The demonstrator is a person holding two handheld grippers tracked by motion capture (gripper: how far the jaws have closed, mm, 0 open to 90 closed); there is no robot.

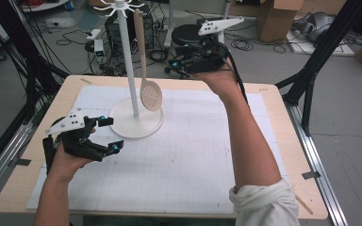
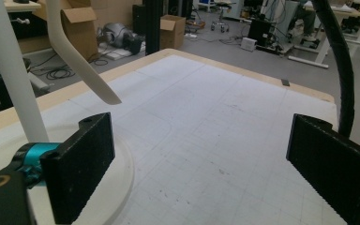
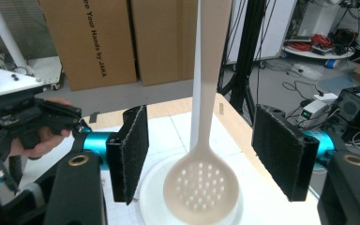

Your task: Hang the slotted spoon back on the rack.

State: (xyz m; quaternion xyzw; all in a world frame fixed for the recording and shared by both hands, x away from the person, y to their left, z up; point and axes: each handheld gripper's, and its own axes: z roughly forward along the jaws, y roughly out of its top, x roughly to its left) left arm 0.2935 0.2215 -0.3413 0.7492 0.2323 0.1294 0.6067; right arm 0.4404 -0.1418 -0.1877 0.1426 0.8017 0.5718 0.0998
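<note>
White gridded mat (image 1: pixel 193 155) bears the rack (image 1: pixel 131 70) at far left; its hanging slotted spoon (image 1: pixel 150 93), light, stiff, smooth, sits ungripped between the half-open right gripper (image 3: pixel 201 157) jaws; best pinched on its handle; left gripper (image 2: pixel 201 164) open, empty.

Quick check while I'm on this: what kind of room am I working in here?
Probably a robotics lab or workshop: cardboard boxes stacked by the wall, loose cables across the grey floor, and a gridded mat covering the wooden table.

The right gripper (image 3: pixel 199 159) had its jaws apart, with the skimmer (image 3: pixel 200 187) hanging between them, touching neither. Behind the skimmer stood the stand's base (image 3: pixel 150 187). The left gripper (image 3: pixel 23 122) was beyond the left jaw.
</note>
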